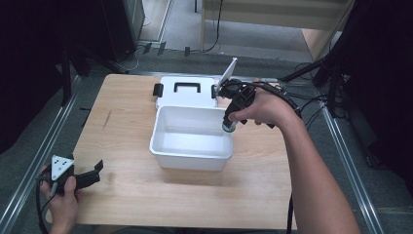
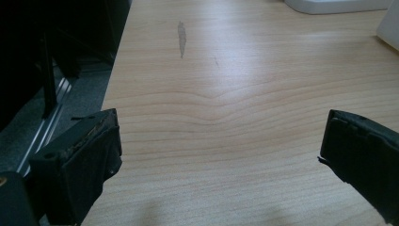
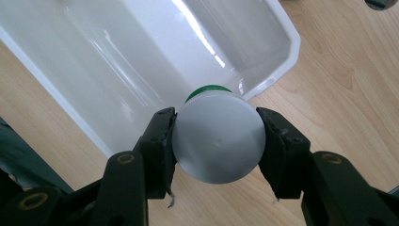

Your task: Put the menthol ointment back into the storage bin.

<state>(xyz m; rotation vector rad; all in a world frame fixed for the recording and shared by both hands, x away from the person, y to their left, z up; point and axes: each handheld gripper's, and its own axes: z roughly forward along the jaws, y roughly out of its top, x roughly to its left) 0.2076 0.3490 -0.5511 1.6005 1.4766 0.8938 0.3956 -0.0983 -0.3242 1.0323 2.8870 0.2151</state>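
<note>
Right gripper (image 3: 216, 141) clamped on a white-capped green bottle (image 3: 217, 139) over the white bin's (image 1: 191, 156) three o'clock rim, left gripper (image 2: 221, 150) wide open and empty at the table's (image 1: 146, 190) seven o'clock corner.

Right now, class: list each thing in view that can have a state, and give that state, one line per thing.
white box: open, upright, nothing seen inside.
lid: off, lying flat behind the box, handle up.
jar: white cap on, clamped by its cap, over the box's rim.
right tongs: shut on the jar.
left tongs: open, nothing between them, over bare table.
</note>
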